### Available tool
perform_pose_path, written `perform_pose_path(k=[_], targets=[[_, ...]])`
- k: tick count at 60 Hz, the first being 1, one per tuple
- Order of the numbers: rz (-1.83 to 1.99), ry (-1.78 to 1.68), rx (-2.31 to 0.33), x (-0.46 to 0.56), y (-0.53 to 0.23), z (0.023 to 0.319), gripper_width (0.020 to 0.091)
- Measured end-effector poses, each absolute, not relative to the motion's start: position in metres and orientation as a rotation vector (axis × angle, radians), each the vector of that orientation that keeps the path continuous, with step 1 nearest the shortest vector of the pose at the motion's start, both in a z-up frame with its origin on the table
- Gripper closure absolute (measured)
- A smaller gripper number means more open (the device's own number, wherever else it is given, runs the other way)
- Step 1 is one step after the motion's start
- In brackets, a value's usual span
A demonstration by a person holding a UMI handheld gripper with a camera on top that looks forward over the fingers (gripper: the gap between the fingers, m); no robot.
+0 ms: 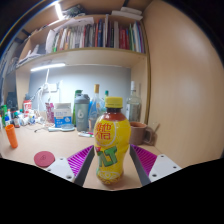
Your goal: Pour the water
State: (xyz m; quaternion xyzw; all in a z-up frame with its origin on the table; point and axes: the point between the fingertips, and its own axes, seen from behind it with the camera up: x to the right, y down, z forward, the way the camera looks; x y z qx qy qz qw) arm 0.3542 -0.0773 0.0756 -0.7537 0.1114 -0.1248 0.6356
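A yellow drink bottle (112, 148) with an orange cap and a red-lettered label stands upright between my two fingers. Both fingers press against its lower sides, so my gripper (112, 165) is shut on the bottle. The magenta pads (80, 160) flank it left and right. The bottle's base sits just above or on the wooden desk (60, 150); I cannot tell which. A brown cup (138, 132) stands just beyond the bottle to the right.
A round red lid (44, 158) lies on the desk to the left, with an orange bottle (11, 135) further left. Several bottles and boxes (80, 110) crowd the back of the desk. A bookshelf (95, 40) hangs above. A wall panel (185, 90) closes the right side.
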Motion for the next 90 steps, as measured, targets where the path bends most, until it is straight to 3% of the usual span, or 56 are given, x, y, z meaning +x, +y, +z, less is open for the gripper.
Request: perform_pose_path(k=[3,7,14,25,32,36,45,50,66,76,90], targets=[[-0.265,0.251,-1.739,0.354,-0.067,0.07,0.0338],[-0.264,0.258,-1.796,0.357,-0.062,0.056,0.0613],[-0.29,0.258,-1.769,0.358,-0.059,0.06,0.0642],[-0.237,0.212,-1.723,0.331,-0.053,0.071,0.0775],[-0.299,0.109,-1.659,0.297,-0.048,0.105,0.078],[-0.374,-0.024,-1.616,0.265,-0.037,0.139,0.0778],[-0.695,-0.464,-1.46,0.169,0.002,0.216,0.0779],[-0.938,-0.778,-1.347,0.117,0.024,0.232,0.0781],[-1.559,-1.515,-0.855,0.029,0.069,0.205,0.0781],[-1.694,-1.613,-0.671,0.011,0.076,0.213,0.0782],[-1.703,-1.644,-0.681,0.012,0.081,0.209,0.0782]])
